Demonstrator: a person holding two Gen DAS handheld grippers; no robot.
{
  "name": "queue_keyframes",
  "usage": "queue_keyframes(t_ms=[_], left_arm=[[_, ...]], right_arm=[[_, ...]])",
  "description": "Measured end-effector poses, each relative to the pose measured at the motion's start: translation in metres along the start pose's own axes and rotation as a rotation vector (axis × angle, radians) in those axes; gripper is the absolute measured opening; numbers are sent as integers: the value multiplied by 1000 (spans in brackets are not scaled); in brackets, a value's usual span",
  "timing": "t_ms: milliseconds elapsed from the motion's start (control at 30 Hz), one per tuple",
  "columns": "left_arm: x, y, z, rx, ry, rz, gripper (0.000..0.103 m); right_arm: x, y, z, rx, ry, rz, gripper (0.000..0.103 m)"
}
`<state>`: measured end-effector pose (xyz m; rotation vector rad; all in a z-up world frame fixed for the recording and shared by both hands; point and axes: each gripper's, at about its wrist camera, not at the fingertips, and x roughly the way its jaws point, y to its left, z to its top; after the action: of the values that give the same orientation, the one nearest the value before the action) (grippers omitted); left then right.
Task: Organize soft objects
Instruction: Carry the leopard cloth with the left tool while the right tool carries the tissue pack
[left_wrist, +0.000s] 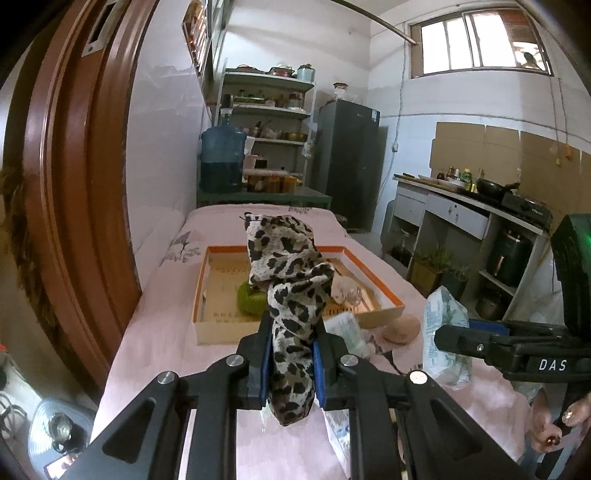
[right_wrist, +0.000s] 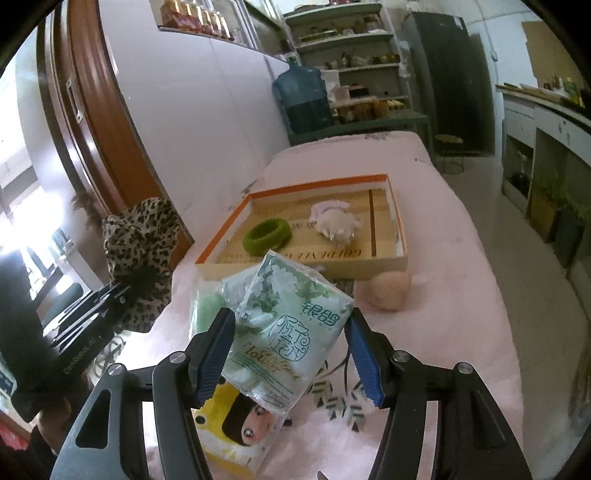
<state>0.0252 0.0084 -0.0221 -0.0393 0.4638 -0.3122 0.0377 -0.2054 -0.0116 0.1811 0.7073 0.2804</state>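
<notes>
My left gripper (left_wrist: 291, 354) is shut on a leopard-print scarf (left_wrist: 286, 280) and holds it up over the pink bed, just short of the orange-rimmed cardboard tray (left_wrist: 207, 328). The scarf also shows at the left of the right wrist view (right_wrist: 142, 251). My right gripper (right_wrist: 291, 350) is shut on a green-and-white tissue pack (right_wrist: 288, 325), lifted above the bed. The pack also shows in the left wrist view (left_wrist: 443, 332). In the tray (right_wrist: 399, 236) lie a green ring (right_wrist: 267, 234) and a white fluffy item (right_wrist: 338, 223).
A peach-coloured round soft thing (right_wrist: 389, 290) lies on the bed by the tray's near corner. A yellow cartoon pack (right_wrist: 236, 424) and another green pack (right_wrist: 203, 310) lie under my right gripper. A brown door frame (left_wrist: 74, 166) stands left; a kitchen counter (left_wrist: 461, 214) right.
</notes>
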Motion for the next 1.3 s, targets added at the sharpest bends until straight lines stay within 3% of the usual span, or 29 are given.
queue_keyframes(t_ms=[1300], left_arm=[[62, 18, 71, 10, -15, 20, 18]], right_arm=[[49, -6, 78, -69, -68, -15, 63]])
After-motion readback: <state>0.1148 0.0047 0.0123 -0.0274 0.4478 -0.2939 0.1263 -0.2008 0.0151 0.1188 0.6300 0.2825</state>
